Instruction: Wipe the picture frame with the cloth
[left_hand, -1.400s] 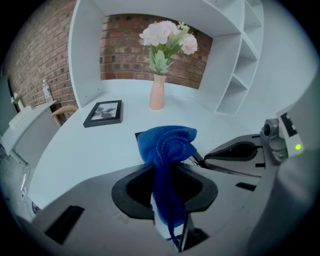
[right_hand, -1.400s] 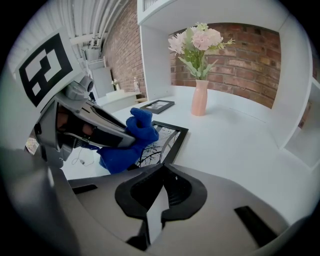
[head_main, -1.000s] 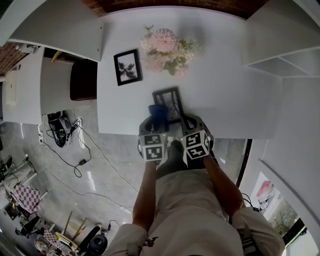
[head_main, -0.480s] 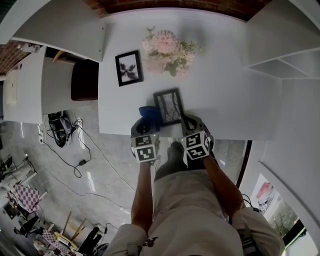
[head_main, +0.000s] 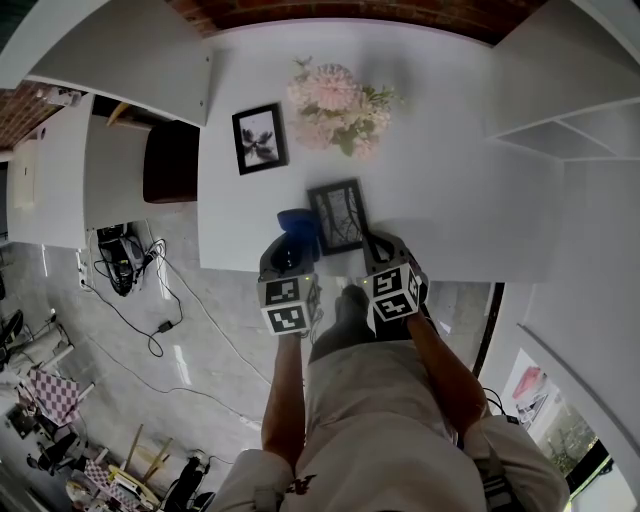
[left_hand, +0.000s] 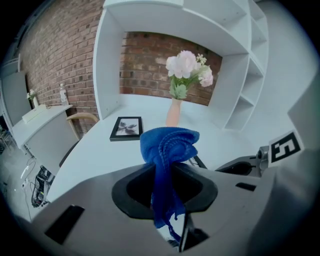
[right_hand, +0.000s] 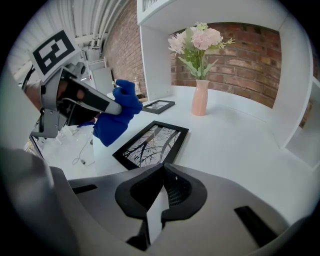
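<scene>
A black picture frame (head_main: 337, 216) with a branch print lies flat near the table's front edge; the right gripper view shows it (right_hand: 151, 143) just ahead of the jaws. My left gripper (head_main: 291, 250) is shut on a bunched blue cloth (left_hand: 167, 147), which hangs out of the jaws. The cloth (head_main: 297, 224) sits just left of the frame, beside its left edge. My right gripper (head_main: 376, 246) is at the frame's near right corner. Its jaws (right_hand: 162, 172) meet with nothing between them.
A smaller black frame (head_main: 259, 138) lies further back on the left of the white table (head_main: 450, 200). Pink flowers (head_main: 335, 100) in a pink vase (right_hand: 200, 98) stand behind the frames. White shelving (head_main: 560, 120) rises on the right, and a brick wall is at the back.
My left gripper has carried the blue cloth left, off the frame's left edge, and pulled back a little toward the table's front. The right gripper has hardly moved.
</scene>
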